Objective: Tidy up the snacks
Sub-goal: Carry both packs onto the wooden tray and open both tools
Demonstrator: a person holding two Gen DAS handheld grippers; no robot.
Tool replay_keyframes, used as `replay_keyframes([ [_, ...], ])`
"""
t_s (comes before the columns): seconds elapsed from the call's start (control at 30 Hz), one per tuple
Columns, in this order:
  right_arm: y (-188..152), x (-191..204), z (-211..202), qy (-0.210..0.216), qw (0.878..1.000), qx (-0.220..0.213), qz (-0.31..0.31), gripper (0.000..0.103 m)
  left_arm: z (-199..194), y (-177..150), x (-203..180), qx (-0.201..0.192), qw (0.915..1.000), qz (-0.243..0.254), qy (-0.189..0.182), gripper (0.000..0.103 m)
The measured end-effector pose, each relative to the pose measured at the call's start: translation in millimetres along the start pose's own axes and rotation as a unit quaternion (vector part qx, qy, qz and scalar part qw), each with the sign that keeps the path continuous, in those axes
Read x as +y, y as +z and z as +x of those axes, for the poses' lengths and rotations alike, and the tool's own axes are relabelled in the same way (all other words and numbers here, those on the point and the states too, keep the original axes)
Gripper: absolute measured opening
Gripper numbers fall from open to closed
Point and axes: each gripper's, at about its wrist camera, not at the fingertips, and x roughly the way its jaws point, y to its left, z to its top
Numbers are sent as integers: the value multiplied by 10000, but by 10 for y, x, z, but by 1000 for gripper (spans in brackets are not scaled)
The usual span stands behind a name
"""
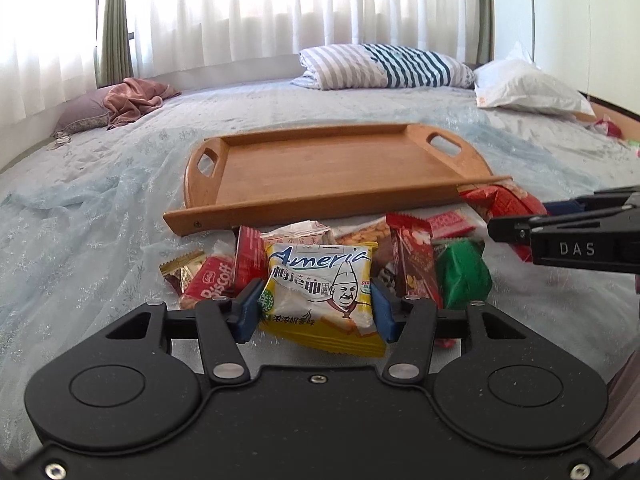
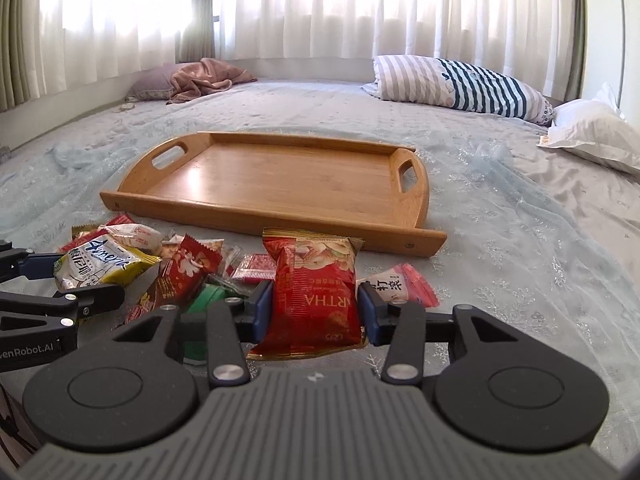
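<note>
Left gripper point(image 1: 318, 310) clamped on yellow Ameria wafer packet point(image 1: 320, 292), right gripper point(image 2: 316, 310) clamped on red nut bag point(image 2: 314, 292), both over snack pile point(image 1: 404, 256), wooden tray point(image 2: 276, 176) at 12 o'clock.

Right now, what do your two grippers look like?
The left gripper has a smooth black body with two round discs, silver screws and blue finger pads. The right gripper looks similar, but its body is ribbed grey. Seen from the side, one reads "DAS", the other "Robot.AI".
</note>
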Motion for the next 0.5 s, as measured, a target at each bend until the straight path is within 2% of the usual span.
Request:
replay_keyframes([
  [0.3, 125, -55, -24, 55, 9993, -211, 317, 48, -43, 176, 41, -379, 9993, 1, 40, 53],
  [0.5, 254, -50, 28, 198, 9984, -333, 403, 48, -77, 363, 88, -767, 9970, 13, 126, 53],
])
